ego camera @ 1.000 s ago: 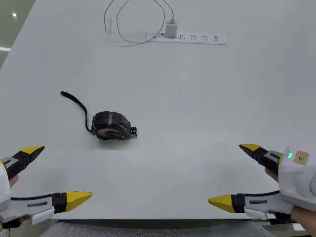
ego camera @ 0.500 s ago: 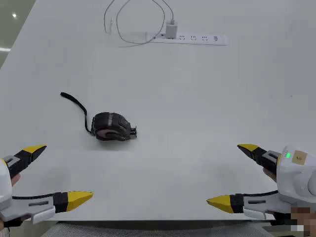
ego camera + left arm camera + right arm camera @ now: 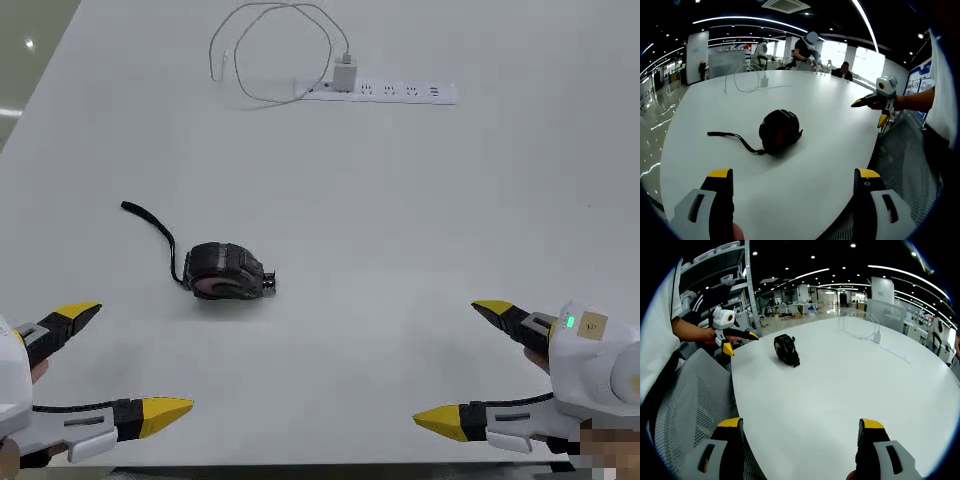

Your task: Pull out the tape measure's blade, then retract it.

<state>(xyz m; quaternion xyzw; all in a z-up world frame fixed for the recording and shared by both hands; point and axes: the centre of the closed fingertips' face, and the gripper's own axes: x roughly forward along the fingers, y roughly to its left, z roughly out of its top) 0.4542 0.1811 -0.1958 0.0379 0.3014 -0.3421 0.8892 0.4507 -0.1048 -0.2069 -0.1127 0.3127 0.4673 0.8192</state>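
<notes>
A black tape measure (image 3: 225,271) lies on the white table (image 3: 380,200), left of centre, with its black wrist strap (image 3: 150,222) trailing off to the far left. Its blade is wound in. The left gripper view shows the tape measure (image 3: 780,131) ahead of my jaws, and the right gripper view shows the tape measure (image 3: 787,350) at a distance. My left gripper (image 3: 115,360) hovers open near the table's front left edge. My right gripper (image 3: 462,365) hovers open at the front right. Neither touches anything.
A white power strip (image 3: 385,92) with a plugged-in charger and a looped white cable (image 3: 270,50) lies at the far side of the table. A grey mesh chair seat (image 3: 695,400) sits below the table's near edge.
The head camera has tilted, so the whole scene sits slightly lower in the view. Both grippers stay open near the front edge; the tape measure has not moved.
</notes>
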